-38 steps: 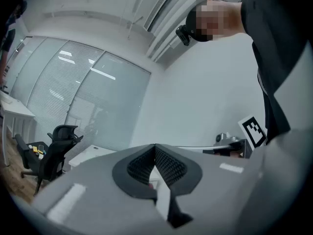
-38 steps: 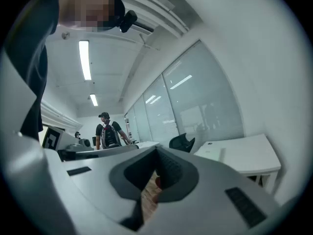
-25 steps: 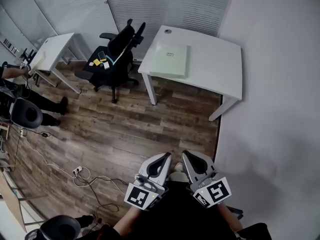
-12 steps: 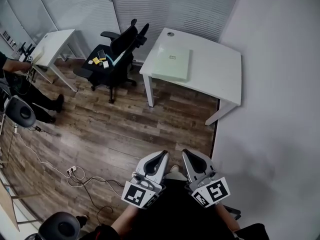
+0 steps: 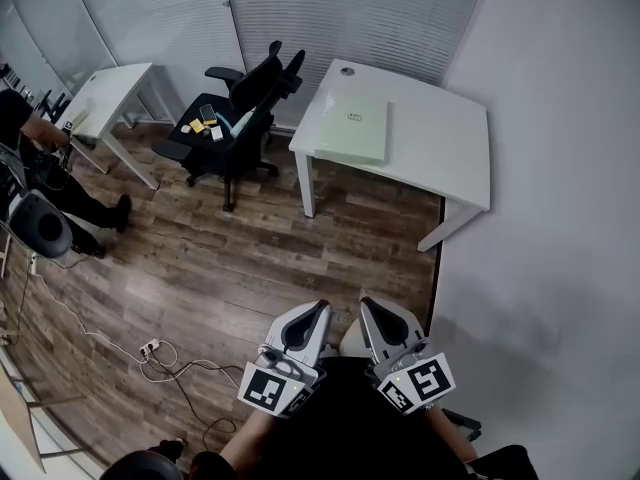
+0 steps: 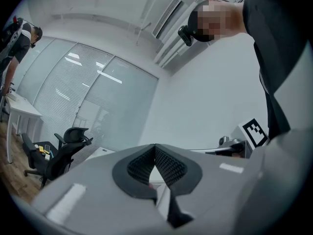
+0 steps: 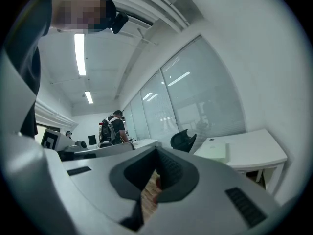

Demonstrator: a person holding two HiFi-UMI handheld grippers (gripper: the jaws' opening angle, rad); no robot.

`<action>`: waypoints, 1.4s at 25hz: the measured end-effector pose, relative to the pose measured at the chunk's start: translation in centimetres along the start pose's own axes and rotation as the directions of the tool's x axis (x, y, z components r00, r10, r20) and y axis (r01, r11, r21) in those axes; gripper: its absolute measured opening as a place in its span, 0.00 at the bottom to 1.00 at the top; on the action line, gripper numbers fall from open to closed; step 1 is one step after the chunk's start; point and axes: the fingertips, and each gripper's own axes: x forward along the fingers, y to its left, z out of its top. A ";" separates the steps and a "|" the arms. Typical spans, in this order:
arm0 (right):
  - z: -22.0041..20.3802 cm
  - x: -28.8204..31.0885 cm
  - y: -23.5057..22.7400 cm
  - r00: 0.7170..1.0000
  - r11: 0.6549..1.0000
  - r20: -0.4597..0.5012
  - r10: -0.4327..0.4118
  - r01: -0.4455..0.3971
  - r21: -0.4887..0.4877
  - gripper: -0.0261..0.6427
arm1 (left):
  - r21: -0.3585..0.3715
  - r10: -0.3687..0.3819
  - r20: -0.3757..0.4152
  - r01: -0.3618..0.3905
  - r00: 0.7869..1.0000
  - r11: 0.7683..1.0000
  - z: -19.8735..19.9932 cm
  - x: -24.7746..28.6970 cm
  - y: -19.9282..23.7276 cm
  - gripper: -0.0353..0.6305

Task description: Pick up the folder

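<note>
Since 1 second ago I have crept forward: in the head view the white tabletop point(image 5: 440, 143) has slid slightly down and to the right. The pale green folder point(image 5: 355, 128) lies flat on that tabletop's 9 o'clock half. It sits at about 12 o'clock from me, well apart from both tools, with bare wood floor point(image 5: 250, 258) between us. The left hand-held gripper point(image 5: 318, 310) is clenched on nothing, and the right hand-held gripper point(image 5: 368, 306) likewise looks clenched and empty. I judge this is only the approach, with most of the walk left. Both would need to be released before either can take the folder.
</note>
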 end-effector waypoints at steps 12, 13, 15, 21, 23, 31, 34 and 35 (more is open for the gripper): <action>-0.5 3.2 -3.6 0.998 0.998 -0.036 -0.049 0.050 0.030 0.04 | -0.035 -0.032 -0.068 0.029 0.997 0.999 -1.7 3.7 2.4 0.06; -0.7 3.7 -4.2 0.998 0.998 -0.042 -0.051 0.052 0.036 0.04 | -0.037 -0.027 -0.064 0.025 0.998 0.999 -1.7 4.3 2.8 0.06; -0.7 4.8 -5.5 0.997 0.998 -0.056 -0.050 0.052 0.043 0.04 | -0.038 -0.023 -0.047 0.021 0.999 0.999 -1.7 5.5 3.5 0.06; -0.3 8.5 -9.0 0.997 0.997 -0.070 -0.039 0.043 0.063 0.04 | -0.044 -0.004 -0.102 0.000 0.995 0.999 -2.9 8.8 6.2 0.06; -0.6 9.8 -10.2 0.996 0.996 -0.087 -0.033 0.040 0.078 0.04 | -0.038 0.003 -0.075 -0.006 0.997 0.999 -2.6 10.4 7.3 0.06; -0.7 14.9 -15.1 0.993 0.995 -0.116 0.000 0.012 0.103 0.04 | -0.050 0.036 -0.075 -0.040 0.997 0.998 -3.2 16.0 11.3 0.06; -0.6 17.0 -17.6 0.992 0.993 -0.130 0.006 0.009 0.114 0.04 | -0.050 0.049 -0.085 -0.053 0.995 0.997 -3.6 19.0 13.1 0.06; -0.4 17.7 -18.5 0.991 0.993 -0.133 0.008 0.008 0.118 0.04 | -0.050 0.054 -0.094 -0.059 0.994 0.997 -3.8 20.0 13.7 0.06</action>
